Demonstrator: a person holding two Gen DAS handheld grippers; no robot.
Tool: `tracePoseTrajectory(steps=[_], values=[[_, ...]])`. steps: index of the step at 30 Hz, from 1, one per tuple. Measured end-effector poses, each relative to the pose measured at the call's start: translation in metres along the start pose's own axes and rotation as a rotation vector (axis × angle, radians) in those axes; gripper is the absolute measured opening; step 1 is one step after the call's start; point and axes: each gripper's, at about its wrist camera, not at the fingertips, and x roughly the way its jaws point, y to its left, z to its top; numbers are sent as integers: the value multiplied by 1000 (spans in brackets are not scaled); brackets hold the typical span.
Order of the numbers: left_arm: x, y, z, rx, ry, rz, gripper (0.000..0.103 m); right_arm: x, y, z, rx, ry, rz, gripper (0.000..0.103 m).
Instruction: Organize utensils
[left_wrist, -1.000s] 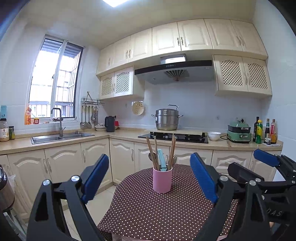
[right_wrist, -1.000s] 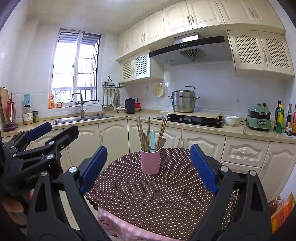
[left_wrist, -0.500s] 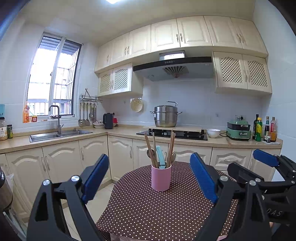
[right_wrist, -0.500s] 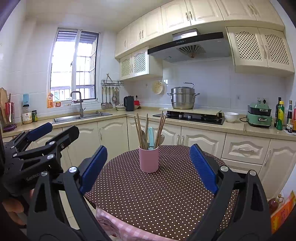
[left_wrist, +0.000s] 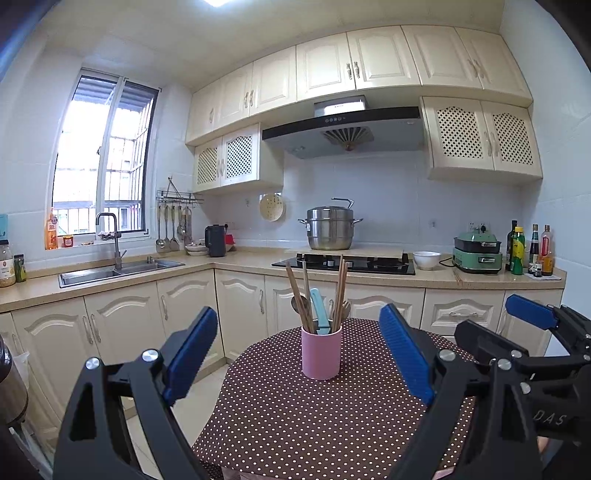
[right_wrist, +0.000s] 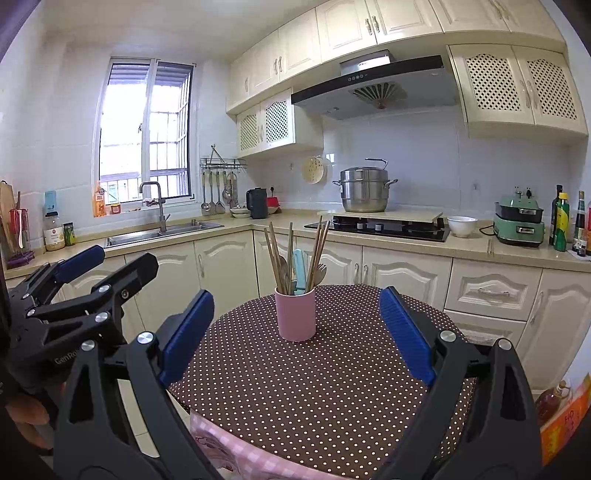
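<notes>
Floor bottle (right_wrist: 552, 400), perhaps oil, right-wrist-only.

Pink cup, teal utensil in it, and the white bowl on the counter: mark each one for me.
pink cup (left_wrist: 321, 353), left wrist view, front wall of the cup.
teal utensil (left_wrist: 318, 303), left wrist view, upper handle above the rim.
white bowl (right_wrist: 461, 226), right wrist view, outer side.

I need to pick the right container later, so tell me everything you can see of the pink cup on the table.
The pink cup is a plain, matte cylinder with no handle, standing upright on the brown polka-dot tablecloth near the table's far edge. It holds wooden chopsticks, a light blue handle and a few spoon-like utensils, all leaning out. Neither pair of tongs touches it.
</notes>
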Motion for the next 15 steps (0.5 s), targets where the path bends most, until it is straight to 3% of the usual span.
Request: tracePoseTrajectory(steps=[15], values=[[4,-2,1,-2,10,-5,88,3,-4,1,4,1,-1,90]])
